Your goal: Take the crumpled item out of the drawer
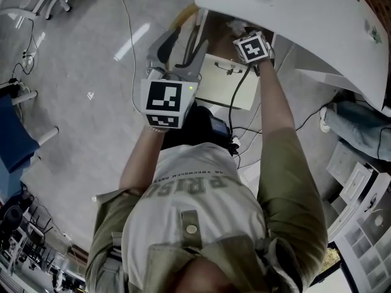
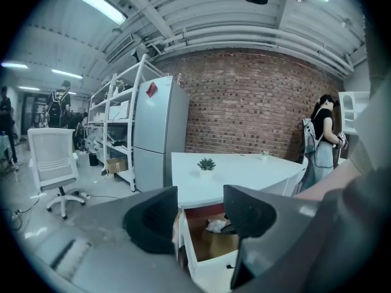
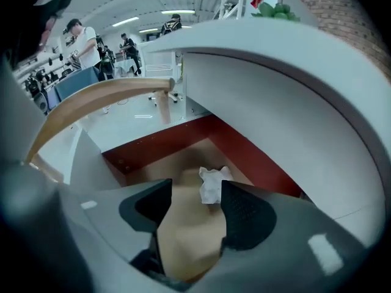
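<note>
A crumpled white item (image 3: 212,183) lies on the tan floor of the open drawer (image 3: 244,152), which has red-brown inner walls. My right gripper (image 3: 195,209) is inside the drawer, open, with the item just beyond its jaw tips and nothing touching the pads. In the head view my right gripper (image 1: 252,46) reaches under the white desk into the drawer (image 1: 223,81). My left gripper (image 1: 186,38) hangs in front of the drawer, off to the left. It is open (image 2: 200,215) and empty, and its view looks at the drawer (image 2: 211,267) and the crumpled item (image 2: 215,226).
The white desk top (image 2: 244,173) overhangs the drawer and carries a small plant (image 2: 206,163). A curved wooden chair back (image 3: 98,99) stands to the left. Cables (image 1: 244,142) trail across the floor. A white office chair (image 2: 56,170), a fridge (image 2: 156,133), shelves and people stand farther off.
</note>
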`<action>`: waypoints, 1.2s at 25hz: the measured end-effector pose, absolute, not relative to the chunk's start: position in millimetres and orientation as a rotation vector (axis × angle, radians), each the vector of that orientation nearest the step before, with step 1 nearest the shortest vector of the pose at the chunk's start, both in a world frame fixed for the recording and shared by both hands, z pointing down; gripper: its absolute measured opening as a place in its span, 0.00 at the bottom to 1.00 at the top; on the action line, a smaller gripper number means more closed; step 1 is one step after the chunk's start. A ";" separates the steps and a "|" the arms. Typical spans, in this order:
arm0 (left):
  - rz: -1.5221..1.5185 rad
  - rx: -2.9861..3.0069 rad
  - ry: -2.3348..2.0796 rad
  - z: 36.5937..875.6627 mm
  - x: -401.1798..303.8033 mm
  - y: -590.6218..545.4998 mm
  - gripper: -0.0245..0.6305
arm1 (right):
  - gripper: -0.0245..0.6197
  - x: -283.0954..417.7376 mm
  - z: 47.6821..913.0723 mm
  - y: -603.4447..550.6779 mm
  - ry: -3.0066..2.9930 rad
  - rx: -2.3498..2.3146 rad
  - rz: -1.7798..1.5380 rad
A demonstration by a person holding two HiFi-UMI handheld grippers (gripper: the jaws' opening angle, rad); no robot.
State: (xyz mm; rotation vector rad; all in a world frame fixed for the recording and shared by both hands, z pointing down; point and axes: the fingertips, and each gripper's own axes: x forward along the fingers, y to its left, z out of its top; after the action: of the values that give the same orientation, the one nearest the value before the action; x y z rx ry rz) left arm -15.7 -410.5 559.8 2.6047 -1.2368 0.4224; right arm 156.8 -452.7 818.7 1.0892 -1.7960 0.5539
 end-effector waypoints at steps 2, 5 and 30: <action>0.420 2.598 -1.237 562.7 -16.0 -410.9 0.41 | 0.44 159.3 825.4 -454.3 -1.771 1.067 0.558; 0.416 2.600 -1.236 566.6 -14.7 -411.4 0.41 | 0.44 157.2 843.0 -459.0 -1.775 1.005 0.543; 0.418 2.598 -1.264 587.9 -25.0 -415.6 0.41 | 0.22 174.0 905.6 -464.1 -1.615 0.916 0.524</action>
State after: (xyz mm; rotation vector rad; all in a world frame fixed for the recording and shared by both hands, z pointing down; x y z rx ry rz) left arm -25.0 -415.6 587.9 2.5981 -1.2641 0.4184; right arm 174.0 -464.1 905.6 0.9163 -1.6148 0.5239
